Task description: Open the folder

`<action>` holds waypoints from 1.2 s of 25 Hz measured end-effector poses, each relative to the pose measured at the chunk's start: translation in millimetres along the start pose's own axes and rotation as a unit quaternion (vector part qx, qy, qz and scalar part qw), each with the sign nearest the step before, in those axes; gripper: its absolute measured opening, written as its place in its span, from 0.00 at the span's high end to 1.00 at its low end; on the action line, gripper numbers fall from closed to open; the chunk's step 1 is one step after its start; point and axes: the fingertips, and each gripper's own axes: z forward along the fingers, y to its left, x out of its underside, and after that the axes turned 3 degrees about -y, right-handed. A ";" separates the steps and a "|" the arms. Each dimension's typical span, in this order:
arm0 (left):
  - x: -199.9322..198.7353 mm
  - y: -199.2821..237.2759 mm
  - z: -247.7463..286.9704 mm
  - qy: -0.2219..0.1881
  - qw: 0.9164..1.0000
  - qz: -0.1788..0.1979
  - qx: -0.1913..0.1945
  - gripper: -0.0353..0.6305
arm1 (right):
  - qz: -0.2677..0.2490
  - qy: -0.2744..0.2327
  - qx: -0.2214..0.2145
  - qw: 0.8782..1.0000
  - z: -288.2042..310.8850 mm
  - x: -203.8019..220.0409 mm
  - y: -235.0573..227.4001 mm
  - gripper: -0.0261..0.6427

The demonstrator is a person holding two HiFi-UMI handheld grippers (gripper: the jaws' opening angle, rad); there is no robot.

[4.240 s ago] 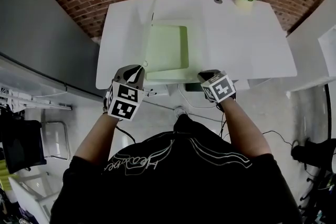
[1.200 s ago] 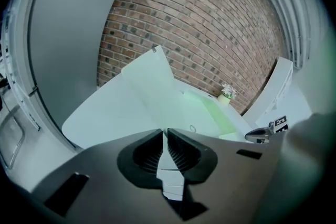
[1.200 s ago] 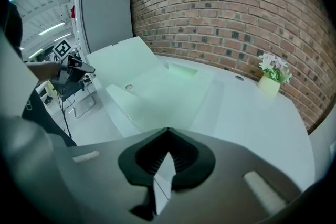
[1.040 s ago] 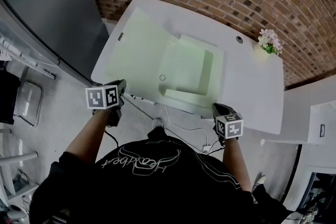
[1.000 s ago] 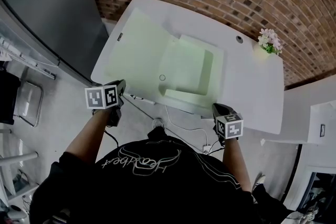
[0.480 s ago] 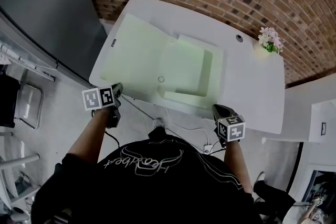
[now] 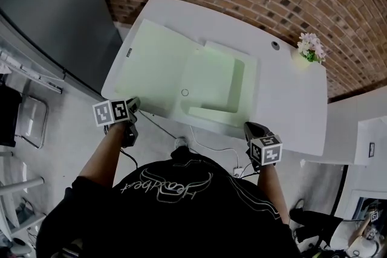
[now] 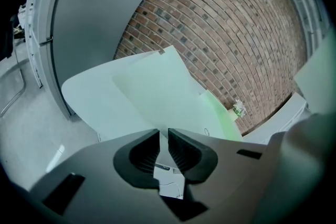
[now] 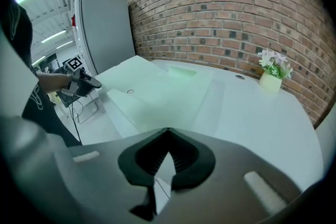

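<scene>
Lying opened flat on the white table (image 7: 290, 93), the green folder (image 7: 181, 72) is held by neither gripper. The jaws of the left gripper (image 7: 133, 103) have just been opened slightly, nothing between them; the right gripper (image 7: 251, 126) is clenched, empty.

A white rectangular surface (image 7: 284, 99) carries a pale green plastic folder (image 7: 181, 72), lying open and flat across its left half. The folder's left cover spreads out to the surface's left edge, and its right half, with a raised pocket, lies near the middle. At the far right corner stands a small pale pot of white and pink flowers (image 7: 309, 48), with a round cable hole (image 7: 276, 45) just beside it.
</scene>
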 end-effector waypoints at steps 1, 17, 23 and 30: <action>-0.1 0.0 -0.1 -0.001 1.000 -0.001 0.002 0.90 | 0.000 0.000 0.001 1.000 0.2 0.2 -0.1 0.96; -10.7 -28.5 -20.7 -0.039 0.997 0.041 0.048 0.90 | 0.047 -0.054 0.006 0.997 -0.5 -3.6 -7.4 0.96; -15.2 -44.3 -28.6 -0.043 0.995 0.069 0.063 0.90 | 0.065 -0.094 0.039 0.993 -17.3 -10.3 -11.8 0.95; -19.6 -72.6 -39.6 -0.052 0.988 0.100 0.107 0.88 | 0.085 -0.136 0.035 0.986 -47.2 -21.7 -0.4 0.95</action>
